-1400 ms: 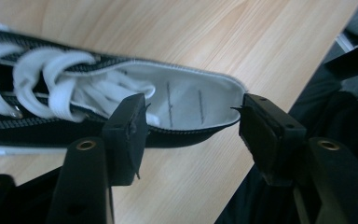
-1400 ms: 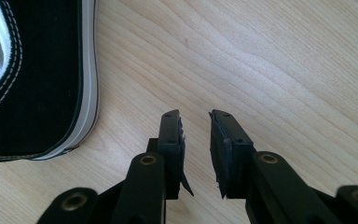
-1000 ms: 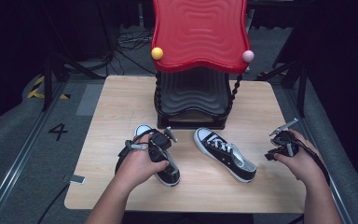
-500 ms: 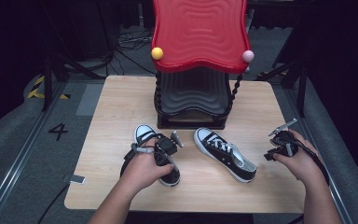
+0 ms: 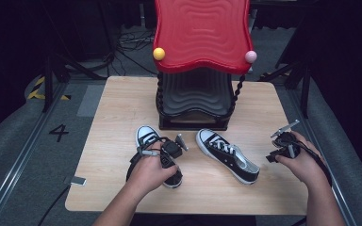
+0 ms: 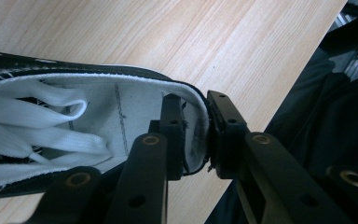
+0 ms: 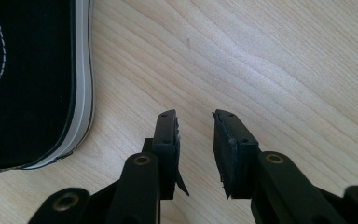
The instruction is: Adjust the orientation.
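since the earlier frames, the left claw (image 5: 169,151) has been brought a little inward over the heel end of the left sneaker (image 5: 151,141), and its jaws have just been closing, with the heel rim of that shoe between them. in the left claw view, the left claw (image 6: 196,135) is seen clamped on the white-lined heel collar of the left sneaker (image 6: 74,130): one jaw is set inside the shoe opening, against the lining, and the other is pressed on the outside of the heel. the white laces (image 6: 23,126) are shown further along the shoe, away from the jaws. in the high view the left sneaker is laid on the desk (image 5: 118,108) in front of the black base of the red-topped stand (image 5: 200,33), with its white toe cap turned toward the stand and its heel under the left hand (image 5: 151,172).

the right claw (image 5: 283,141) is held near the right edge of the desk, apart from the right sneaker (image 5: 226,155), which is laid aslant between the two hands. in the right claw view, the right claw (image 7: 196,135) is shown with its jaws slightly apart and nothing between them, above bare desk (image 7: 270,70); the black side and white sole of the right sneaker (image 7: 32,84) are seen just beside the jaws, not touching them.
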A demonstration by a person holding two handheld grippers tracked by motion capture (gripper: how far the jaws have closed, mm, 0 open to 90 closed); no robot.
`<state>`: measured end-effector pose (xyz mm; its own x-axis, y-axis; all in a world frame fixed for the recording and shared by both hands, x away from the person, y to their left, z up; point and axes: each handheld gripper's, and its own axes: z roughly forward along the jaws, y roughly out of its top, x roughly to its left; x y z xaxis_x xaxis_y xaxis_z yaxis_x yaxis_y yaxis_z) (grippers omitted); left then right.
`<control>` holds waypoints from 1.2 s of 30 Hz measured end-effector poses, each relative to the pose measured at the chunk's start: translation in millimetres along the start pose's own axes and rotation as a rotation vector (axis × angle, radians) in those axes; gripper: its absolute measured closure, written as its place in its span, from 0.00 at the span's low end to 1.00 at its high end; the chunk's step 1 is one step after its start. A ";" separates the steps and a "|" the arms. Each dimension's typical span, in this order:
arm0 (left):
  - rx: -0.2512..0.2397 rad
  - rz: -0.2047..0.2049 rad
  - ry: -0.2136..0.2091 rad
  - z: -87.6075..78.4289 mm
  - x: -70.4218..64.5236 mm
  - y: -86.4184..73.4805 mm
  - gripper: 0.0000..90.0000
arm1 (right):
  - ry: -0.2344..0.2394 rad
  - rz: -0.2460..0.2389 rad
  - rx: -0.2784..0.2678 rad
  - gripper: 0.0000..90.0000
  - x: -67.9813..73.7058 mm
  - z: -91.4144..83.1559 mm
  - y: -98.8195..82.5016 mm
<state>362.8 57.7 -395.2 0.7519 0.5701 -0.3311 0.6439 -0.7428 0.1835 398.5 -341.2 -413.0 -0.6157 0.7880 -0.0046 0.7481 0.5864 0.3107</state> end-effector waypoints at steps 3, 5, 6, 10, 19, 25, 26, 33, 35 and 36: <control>-0.010 0.006 0.004 -8.5 -1.0 -5.7 0.90 | 0.002 0.003 -0.004 0.79 -0.6 0.0 -0.3; -0.023 0.008 -0.003 -18.7 1.2 -14.1 0.91 | 0.002 0.008 -0.003 0.79 -1.2 0.1 -0.4; -0.017 0.001 -0.004 -21.9 1.3 -17.6 0.91 | 0.004 0.007 -0.002 0.79 -1.8 0.4 -0.1; 0.011 -0.021 0.004 -30.4 4.9 -38.9 0.90 | 0.004 0.003 -0.007 0.79 -2.2 0.4 3.4; 0.007 -0.116 0.055 -46.5 16.9 -75.4 0.88 | 0.017 -0.023 -0.024 0.78 0.7 1.1 17.8; 0.001 -0.181 0.060 -56.1 31.6 -91.9 0.88 | 0.022 -0.024 -0.023 0.77 -1.4 3.0 20.8; 0.002 -0.193 0.066 -58.5 34.9 -94.8 0.89 | 0.022 -0.024 -0.023 0.77 -2.0 3.2 20.7; 0.033 -0.302 0.136 -61.8 55.9 -108.8 0.96 | 0.024 -0.011 -0.009 0.77 -2.4 7.1 18.4; 0.034 -0.312 0.136 -61.2 58.7 -109.8 0.95 | 0.027 -0.020 -0.004 0.76 -0.5 9.3 18.7; 0.017 -0.305 0.112 -60.3 61.3 -109.5 0.94 | 0.028 -0.020 0.000 0.76 0.5 10.0 18.9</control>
<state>346.9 195.2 -379.8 0.5364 0.8014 -0.2646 0.8400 -0.5373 0.0755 414.8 -327.8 -416.6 -0.6371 0.7706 0.0157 0.7357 0.6018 0.3108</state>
